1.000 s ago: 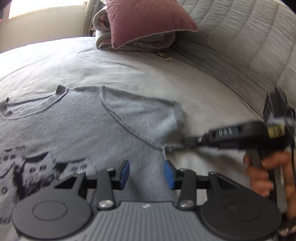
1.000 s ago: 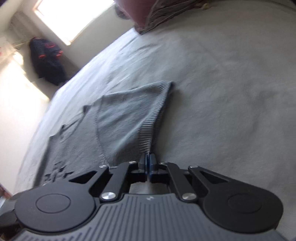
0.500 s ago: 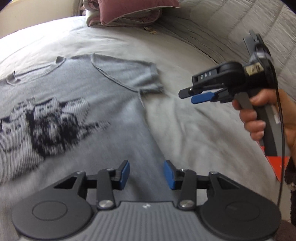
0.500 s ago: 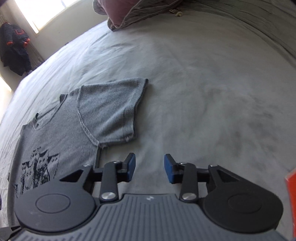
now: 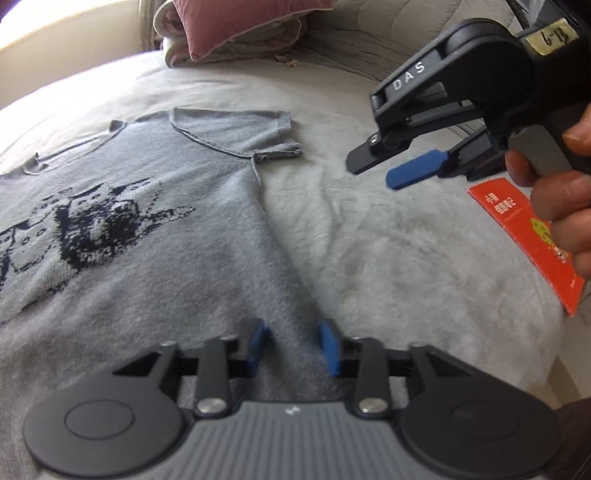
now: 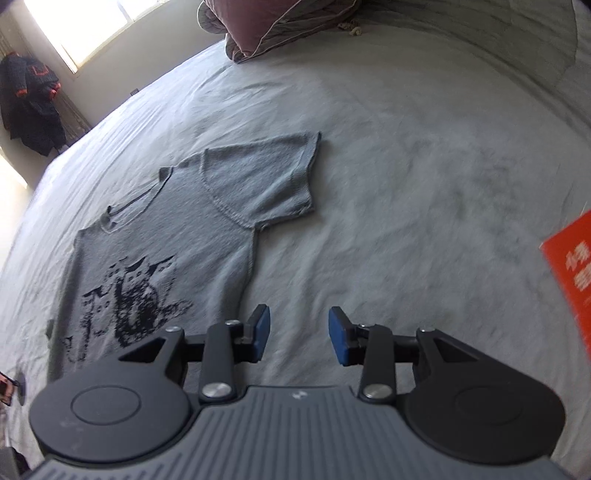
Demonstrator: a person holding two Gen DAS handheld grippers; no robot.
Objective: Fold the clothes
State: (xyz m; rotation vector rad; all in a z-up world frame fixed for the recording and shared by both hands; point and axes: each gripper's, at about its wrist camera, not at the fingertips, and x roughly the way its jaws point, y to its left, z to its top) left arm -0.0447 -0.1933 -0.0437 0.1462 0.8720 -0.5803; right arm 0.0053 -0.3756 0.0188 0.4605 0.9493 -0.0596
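A T-shirt lies flat at frame left on a bed, pillows above, a card at right.

grey knit tee – black animal print, flat face-up on the bed, short sleeve spread – toward left edge

Each camera sits behind its own gripper and looks forward and steeply down along the fingers at the bed. The left wrist view hangs low and close above the grey T-shirt, facing the pillows. The right wrist view looks from higher and further right. Both share the shirt, pillows and red booklet.
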